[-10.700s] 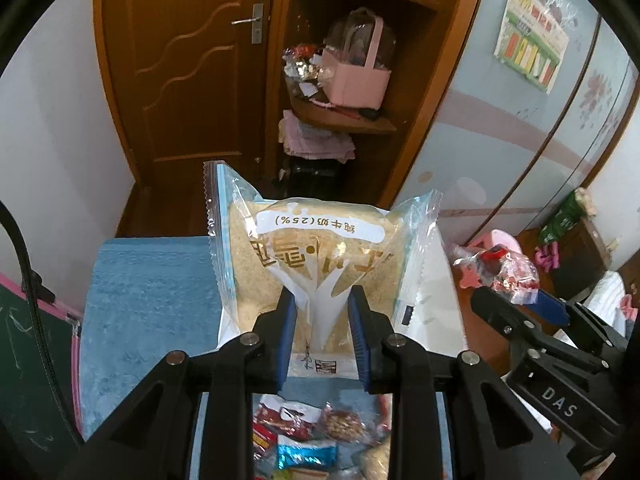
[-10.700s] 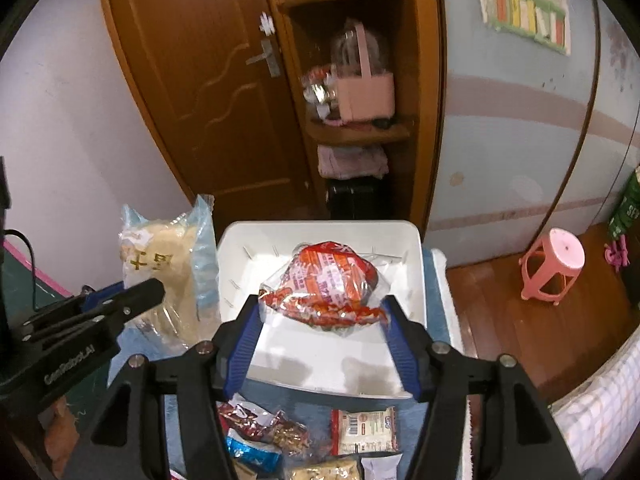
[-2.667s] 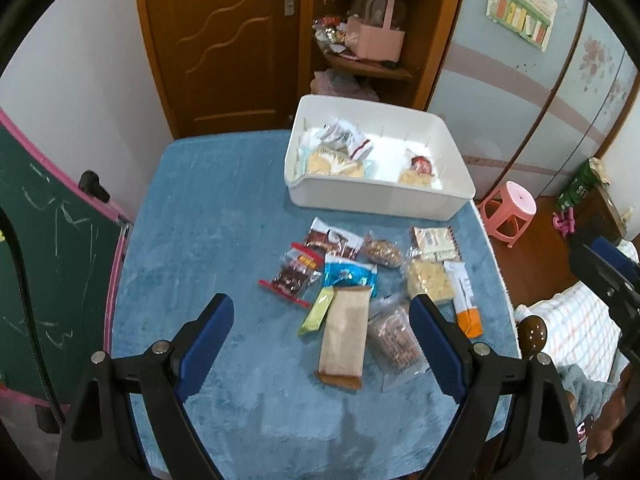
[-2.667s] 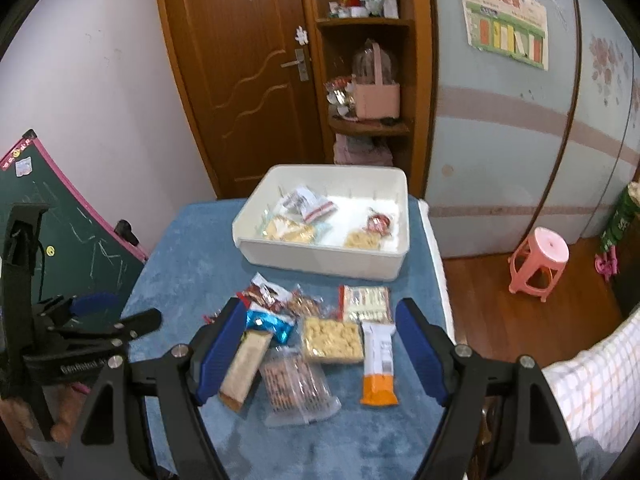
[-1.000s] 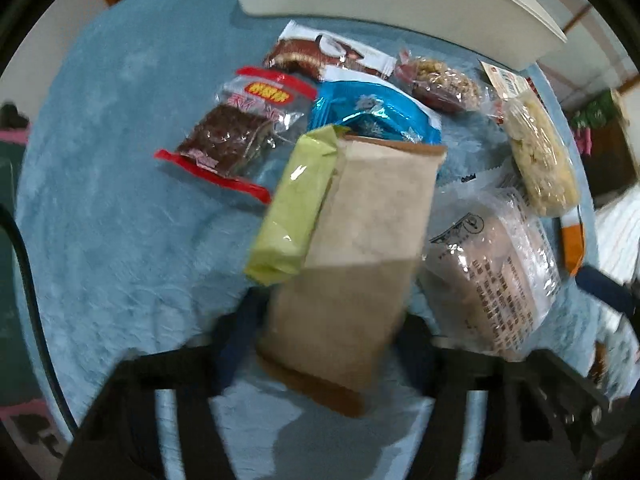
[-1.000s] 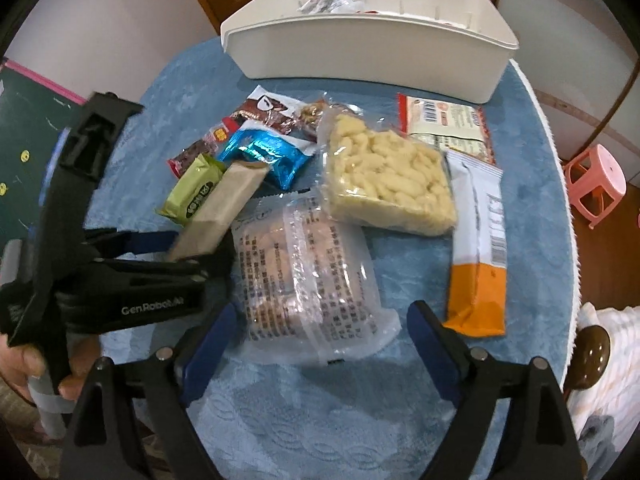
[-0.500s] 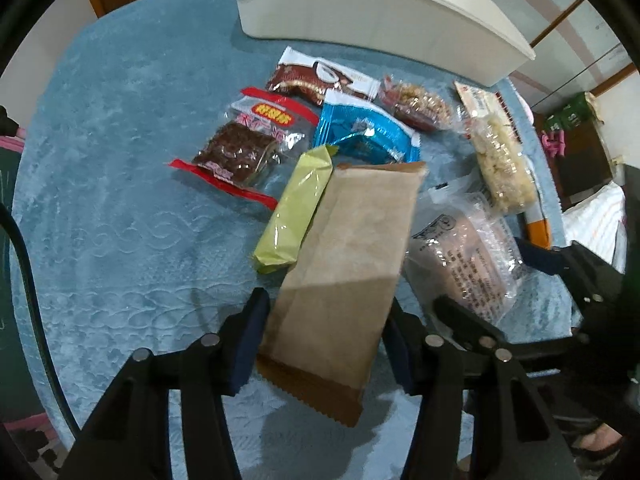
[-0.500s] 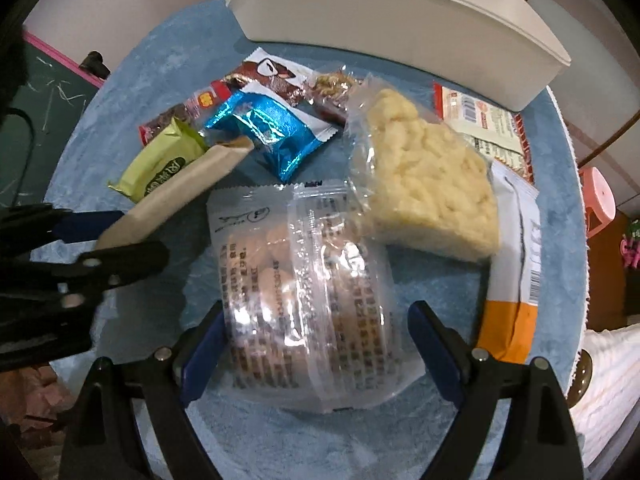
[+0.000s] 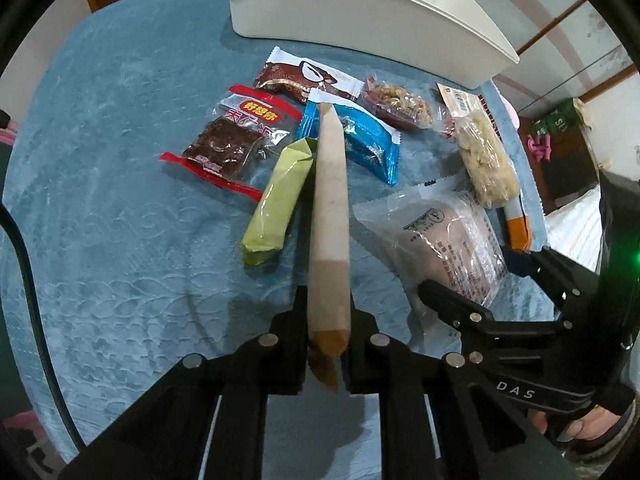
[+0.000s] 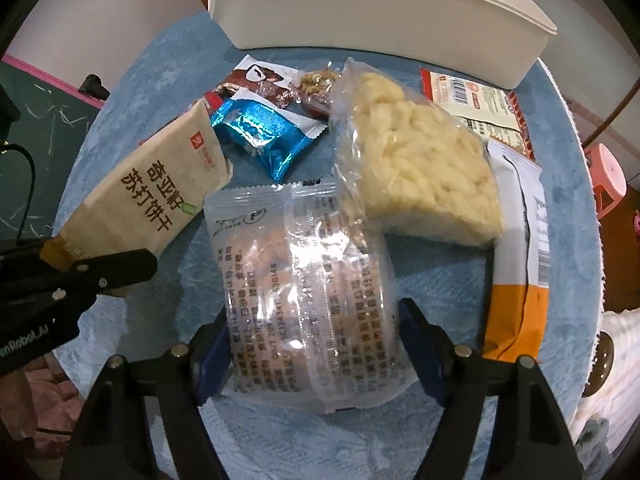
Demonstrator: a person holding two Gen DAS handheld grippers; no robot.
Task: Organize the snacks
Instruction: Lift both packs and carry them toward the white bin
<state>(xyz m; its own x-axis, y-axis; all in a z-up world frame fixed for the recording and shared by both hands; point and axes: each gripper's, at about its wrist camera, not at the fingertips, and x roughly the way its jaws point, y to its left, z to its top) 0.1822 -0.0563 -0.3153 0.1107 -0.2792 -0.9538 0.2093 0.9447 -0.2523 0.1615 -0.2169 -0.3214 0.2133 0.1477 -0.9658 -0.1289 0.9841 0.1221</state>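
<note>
Two hand-held tongs work over a blue textured surface (image 9: 100, 168) scattered with wrapped snacks, with a white bin (image 10: 380, 12) at twelve o'clock.

The left tongs (image 9: 326, 332) are clamped tight on the bottom seal of a tan kraft cracker packet (image 9: 330, 216). The packet is turned on edge, its long axis running from the tongs at six o'clock toward the bin at twelve, its far end over a blue foil packet (image 9: 360, 140). A green bar (image 9: 278, 196) lies just beside it, at nine o'clock of the packet.

The right tongs (image 10: 316, 344) have just been closing and now bracket a clear bag of round biscuits (image 10: 304, 280). The blue pads sit at the bag's two sides; whether they already press it I cannot tell for sure, though the film looks only lightly touched. The bag's long axis also runs six to twelve. A pale puffed-rice bar (image 10: 416, 172) overlaps its far corner at one o'clock, and an orange-and-white packet (image 10: 520, 272) lies at three o'clock.

To do this well, I judge the right tongs should close gently so the biscuits do not crack. The lift should go straight up, so the puffed-rice bar slides off rather than dragging along. The kraft packet, held by one end only, may swing, so a slow carry to the bin seems wise.
</note>
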